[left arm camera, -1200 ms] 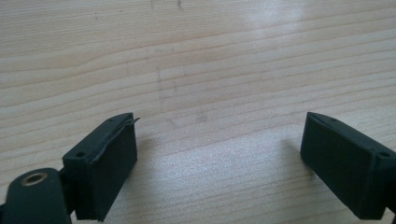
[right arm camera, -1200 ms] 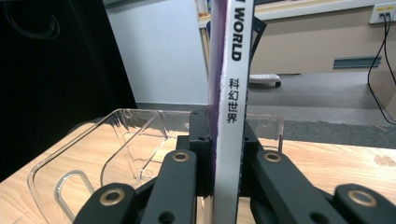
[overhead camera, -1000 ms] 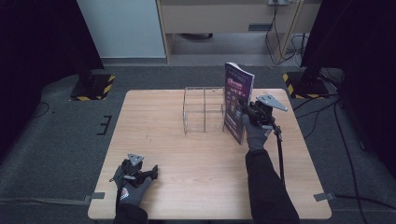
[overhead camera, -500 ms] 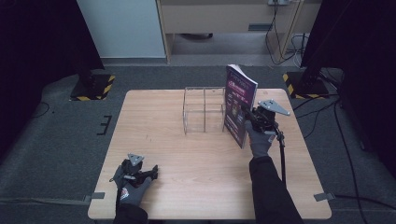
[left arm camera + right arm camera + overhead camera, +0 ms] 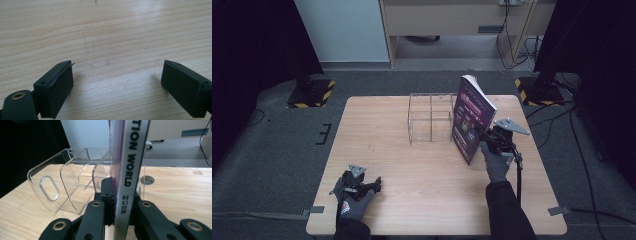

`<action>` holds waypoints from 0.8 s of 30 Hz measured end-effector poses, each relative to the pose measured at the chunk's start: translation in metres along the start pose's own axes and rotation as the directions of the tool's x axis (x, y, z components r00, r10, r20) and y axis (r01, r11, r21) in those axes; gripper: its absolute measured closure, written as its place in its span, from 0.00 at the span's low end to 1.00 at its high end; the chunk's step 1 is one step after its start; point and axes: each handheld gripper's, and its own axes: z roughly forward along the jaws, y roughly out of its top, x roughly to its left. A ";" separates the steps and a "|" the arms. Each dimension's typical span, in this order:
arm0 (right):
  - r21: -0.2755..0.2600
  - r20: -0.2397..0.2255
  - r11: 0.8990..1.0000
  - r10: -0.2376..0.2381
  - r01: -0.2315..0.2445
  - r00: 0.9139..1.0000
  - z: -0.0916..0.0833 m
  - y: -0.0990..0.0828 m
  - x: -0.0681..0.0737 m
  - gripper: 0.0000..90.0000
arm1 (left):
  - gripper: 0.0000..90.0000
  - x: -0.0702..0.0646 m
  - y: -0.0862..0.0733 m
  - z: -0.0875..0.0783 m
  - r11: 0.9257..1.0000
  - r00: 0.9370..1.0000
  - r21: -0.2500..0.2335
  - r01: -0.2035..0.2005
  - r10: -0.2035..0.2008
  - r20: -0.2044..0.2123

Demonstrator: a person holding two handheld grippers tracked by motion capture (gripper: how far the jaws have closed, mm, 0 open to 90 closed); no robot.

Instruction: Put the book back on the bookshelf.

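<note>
A purple-covered book (image 5: 472, 120) stands on edge, leaning, just right of a clear acrylic rack (image 5: 429, 117) at the far middle of the wooden table (image 5: 412, 210). My right gripper (image 5: 486, 136) is shut on its lower spine side. In the right gripper view both jaws press the book's white spine (image 5: 131, 157) at the right gripper (image 5: 122, 202), and the rack (image 5: 62, 187) with its dividers lies to the left behind it. My left gripper (image 5: 374, 184) rests near the table's front left. Its jaws stand open over bare wood at the left gripper (image 5: 117, 87).
Two black stands with yellow-and-black striped bases (image 5: 309, 92) (image 5: 537, 92) sit on the floor beyond the table's far corners. Cables (image 5: 572, 130) run along the right side. A round hole (image 5: 146, 180) shows in the tabletop behind the book.
My right hand has drawn the book a little to the right and toward the near side, slightly lower. The left gripper has stayed where it was.
</note>
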 end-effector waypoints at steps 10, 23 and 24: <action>0.035 0.012 0.999 0.004 -0.004 1.000 -0.013 -0.010 -0.009 0.90 | 0.11 0.000 0.000 0.000 1.000 1.000 0.001 0.000 0.000 -0.002; 0.017 0.007 1.000 0.005 -0.005 1.000 -0.023 0.004 -0.014 0.84 | 0.11 0.000 0.000 0.000 1.000 1.000 0.001 -0.001 0.001 -0.002; 0.014 0.007 1.000 0.005 -0.006 1.000 -0.023 0.006 -0.014 0.84 | 0.11 0.000 0.000 0.000 1.000 1.000 0.001 -0.001 0.001 -0.002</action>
